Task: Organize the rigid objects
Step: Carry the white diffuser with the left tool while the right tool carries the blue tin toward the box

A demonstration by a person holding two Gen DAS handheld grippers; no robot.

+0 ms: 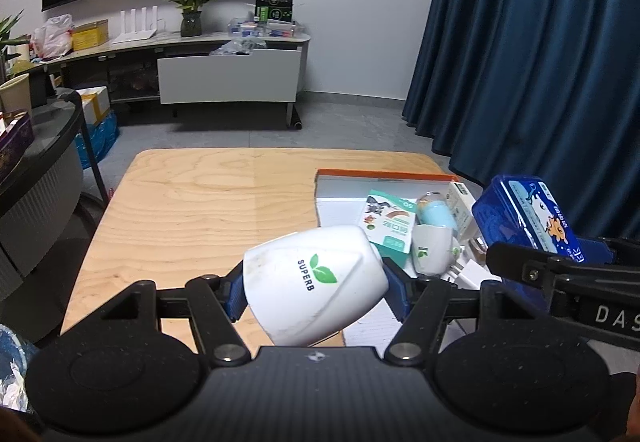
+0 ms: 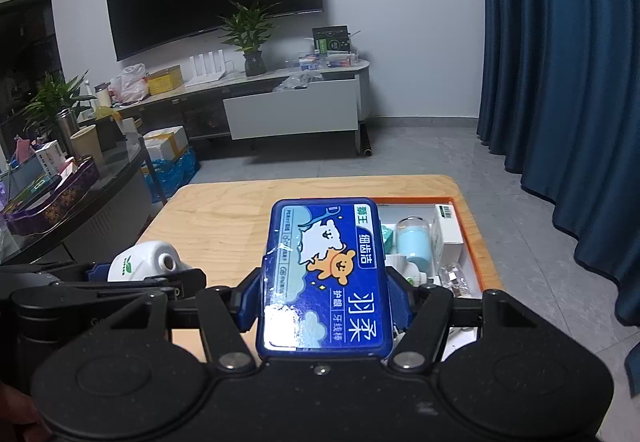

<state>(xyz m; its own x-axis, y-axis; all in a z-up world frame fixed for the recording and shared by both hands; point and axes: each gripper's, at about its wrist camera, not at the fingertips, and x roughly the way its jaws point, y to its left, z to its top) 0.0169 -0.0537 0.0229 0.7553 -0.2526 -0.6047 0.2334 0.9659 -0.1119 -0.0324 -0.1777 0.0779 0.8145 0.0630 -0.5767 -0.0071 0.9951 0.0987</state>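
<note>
Jaws: your left gripper (image 1: pixel 316 292) pinches white bottle (image 1: pixel 316 282); your right gripper (image 2: pixel 324 298) pinches blue case (image 2: pixel 324 274). Both held above tabletop (image 1: pixel 180 193), beside tray (image 1: pixel 340 201), likely for loading in. Bottle neck points away, slightly right. Case long axis runs along jaws, label up.

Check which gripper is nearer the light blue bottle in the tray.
Right. The right gripper, holding the blue box, hangs just beside the light blue bottle; the left gripper sits farther left.
</note>
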